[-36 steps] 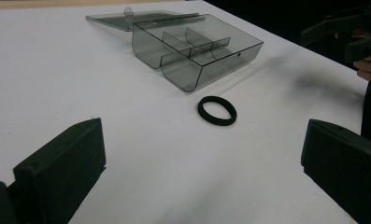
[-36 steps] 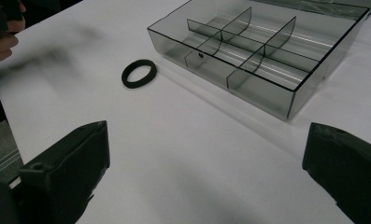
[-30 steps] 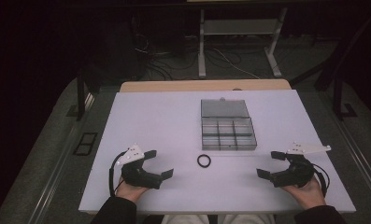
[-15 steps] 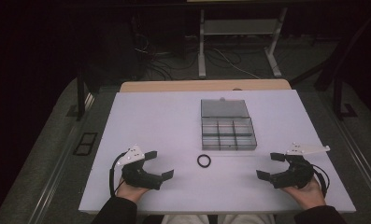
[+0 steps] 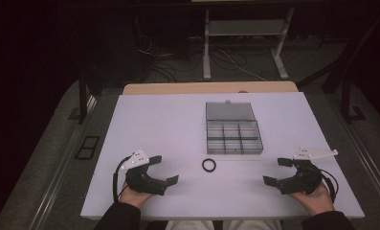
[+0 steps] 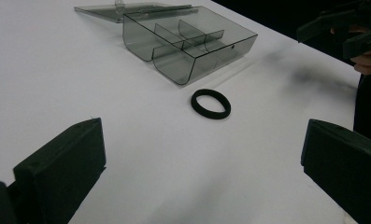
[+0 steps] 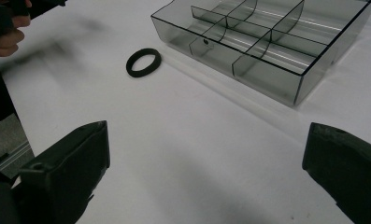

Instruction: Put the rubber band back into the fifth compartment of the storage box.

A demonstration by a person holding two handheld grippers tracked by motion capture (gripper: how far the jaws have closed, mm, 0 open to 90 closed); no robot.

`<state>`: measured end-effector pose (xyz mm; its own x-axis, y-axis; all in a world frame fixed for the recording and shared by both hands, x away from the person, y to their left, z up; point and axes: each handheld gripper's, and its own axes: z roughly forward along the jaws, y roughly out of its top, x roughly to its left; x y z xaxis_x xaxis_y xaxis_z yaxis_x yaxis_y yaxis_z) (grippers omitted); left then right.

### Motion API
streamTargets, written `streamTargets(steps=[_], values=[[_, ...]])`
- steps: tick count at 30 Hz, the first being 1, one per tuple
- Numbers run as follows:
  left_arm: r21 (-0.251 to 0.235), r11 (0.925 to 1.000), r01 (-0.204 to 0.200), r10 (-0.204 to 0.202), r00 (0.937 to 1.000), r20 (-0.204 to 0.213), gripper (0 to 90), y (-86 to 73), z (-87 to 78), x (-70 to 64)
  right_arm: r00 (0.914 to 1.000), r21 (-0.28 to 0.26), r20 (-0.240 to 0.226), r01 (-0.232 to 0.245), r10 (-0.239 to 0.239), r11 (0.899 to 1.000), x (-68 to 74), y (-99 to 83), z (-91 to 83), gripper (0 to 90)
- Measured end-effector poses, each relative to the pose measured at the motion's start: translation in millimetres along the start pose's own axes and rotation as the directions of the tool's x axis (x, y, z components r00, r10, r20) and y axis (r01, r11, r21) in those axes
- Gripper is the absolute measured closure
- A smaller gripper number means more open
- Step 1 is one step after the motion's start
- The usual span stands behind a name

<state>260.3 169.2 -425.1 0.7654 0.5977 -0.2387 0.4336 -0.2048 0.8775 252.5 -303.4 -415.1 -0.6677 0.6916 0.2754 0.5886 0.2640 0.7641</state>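
While both hands rest at the table's near edge, the left gripper and right gripper have their fingers spread wide, holding nothing. Between them, a little farther in from that edge, the black ring lies flat, just short of the compartment box. It looks like a soft, light elastic band, unlikely to slip or break; I'd pinch across one side of the loop. The box's lid lies open toward the far edge.

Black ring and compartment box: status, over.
Left gripper and right gripper open, empty, resting on white table. Black rubber-like ring lies flat, just short of smoky clear plastic compartment box, lid open. Nothing between.
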Motion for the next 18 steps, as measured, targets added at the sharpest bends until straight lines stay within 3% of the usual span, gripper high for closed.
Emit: streamTargets(steps=[10, 18], values=[[-0.003, 1.0000, 0.004, -0.004, 1.0000, -0.003, 0.0, -0.3, -0.7, 0.2, 0.9998, 0.015, -0.020, 0.008, -0.008, 1.000, 0.2, 10.6, -0.1, 0.5], [-0.004, 1.0000, 0.009, -0.009, 1.0000, -0.003, 0.0, -0.5, -0.3, 0.2, 0.9987, 0.036, -0.028, 0.044, -0.043, 0.998, 1.8, 23.1, 3.0, 0.5]])
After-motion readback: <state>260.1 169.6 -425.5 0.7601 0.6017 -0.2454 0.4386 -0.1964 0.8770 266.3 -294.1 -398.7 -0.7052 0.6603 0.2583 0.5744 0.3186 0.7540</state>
